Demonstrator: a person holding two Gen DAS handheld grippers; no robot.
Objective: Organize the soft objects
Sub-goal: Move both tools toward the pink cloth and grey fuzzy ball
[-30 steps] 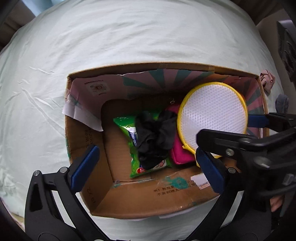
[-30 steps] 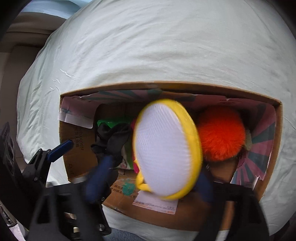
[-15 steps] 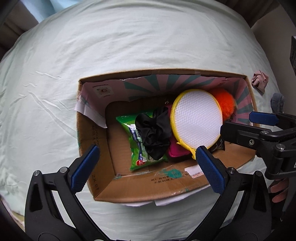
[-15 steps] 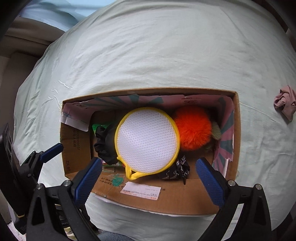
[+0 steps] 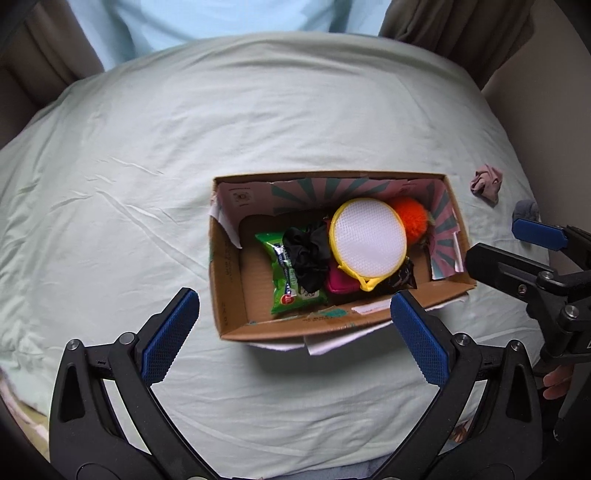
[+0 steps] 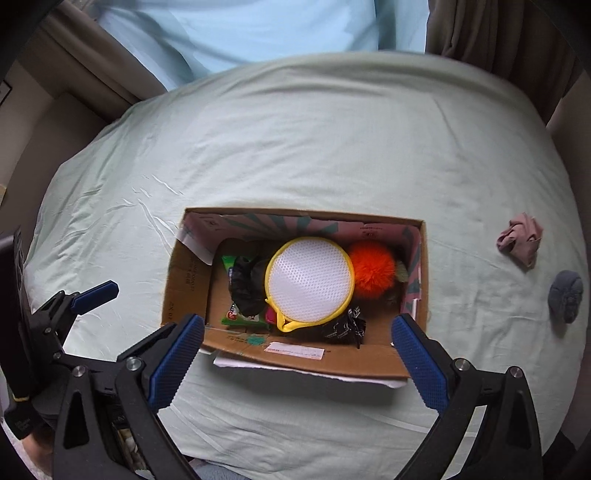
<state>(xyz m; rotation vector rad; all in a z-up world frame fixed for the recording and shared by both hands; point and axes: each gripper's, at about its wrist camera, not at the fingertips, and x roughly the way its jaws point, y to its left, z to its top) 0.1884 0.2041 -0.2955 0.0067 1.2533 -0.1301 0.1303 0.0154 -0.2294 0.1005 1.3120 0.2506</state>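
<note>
A cardboard box (image 5: 229, 295) (image 6: 184, 280) stands on the pale green bed sheet. Inside lie a round white mesh pouch with a yellow rim (image 5: 367, 240) (image 6: 308, 278), an orange pompom (image 5: 412, 218) (image 6: 371, 271), a black scrunchie (image 5: 306, 254) (image 6: 245, 284), a green snack packet (image 5: 284, 291) (image 6: 232, 317), a pink item (image 5: 340, 282) and a black patterned cloth (image 5: 402, 275) (image 6: 343, 325). My left gripper (image 5: 295, 332) is open and empty, above the box's near wall. My right gripper (image 6: 299, 358) is open and empty, also above the near wall.
A crumpled pink cloth (image 5: 485, 182) (image 6: 519, 240) and a grey-blue ball of cloth (image 5: 526, 210) (image 6: 565, 295) lie on the sheet to the right of the box. Brown curtains (image 6: 480, 29) and a light blue window lie beyond the bed's far edge.
My right gripper opened and let the mesh pouch go; it now rests in the box. Both grippers have pulled up and back from the box.
</note>
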